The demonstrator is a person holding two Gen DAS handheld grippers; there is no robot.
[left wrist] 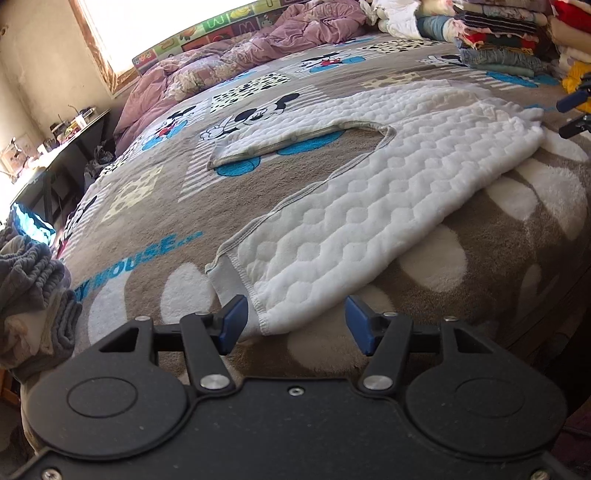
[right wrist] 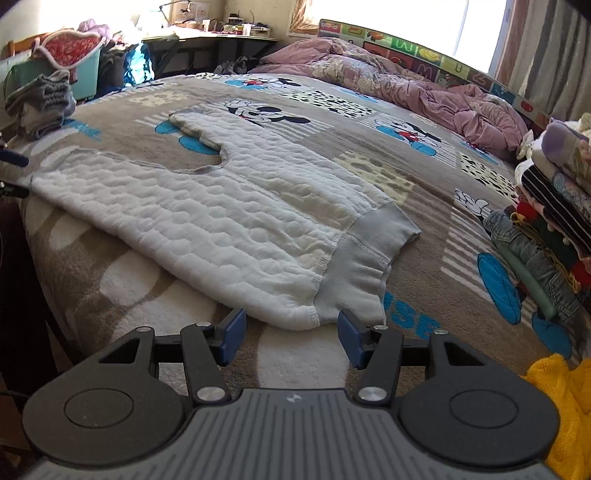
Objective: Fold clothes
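Observation:
White quilted trousers point(left wrist: 369, 192) point(right wrist: 221, 218) with a grey waistband point(right wrist: 365, 254) lie flat on the cartoon-mouse blanket point(left wrist: 147, 229) point(right wrist: 424, 206). One leg's hem point(left wrist: 266, 317) reaches the near bed edge, and the other leg point(left wrist: 280, 138) lies farther back. My left gripper point(left wrist: 295, 325) is open, with the hem's corner lying between its blue pads point(left wrist: 232, 321) untouched. My right gripper point(right wrist: 291, 332) is open just in front of the waistband corner, its pads point(right wrist: 349, 334) clear of the cloth. Each gripper shows at the other view's edge, the right gripper point(left wrist: 574, 110) and the left gripper point(right wrist: 13, 173).
A stack of folded clothes point(left wrist: 498, 33) point(right wrist: 554, 229) stands on the right of the bed. A crumpled pink duvet point(left wrist: 240, 55) point(right wrist: 424, 85) lies at the far side. Grey clothes point(left wrist: 29, 288) point(right wrist: 40, 103) are piled at the left edge, beside a teal basket point(right wrist: 55, 62). A yellow cloth point(right wrist: 561, 406) is at near right.

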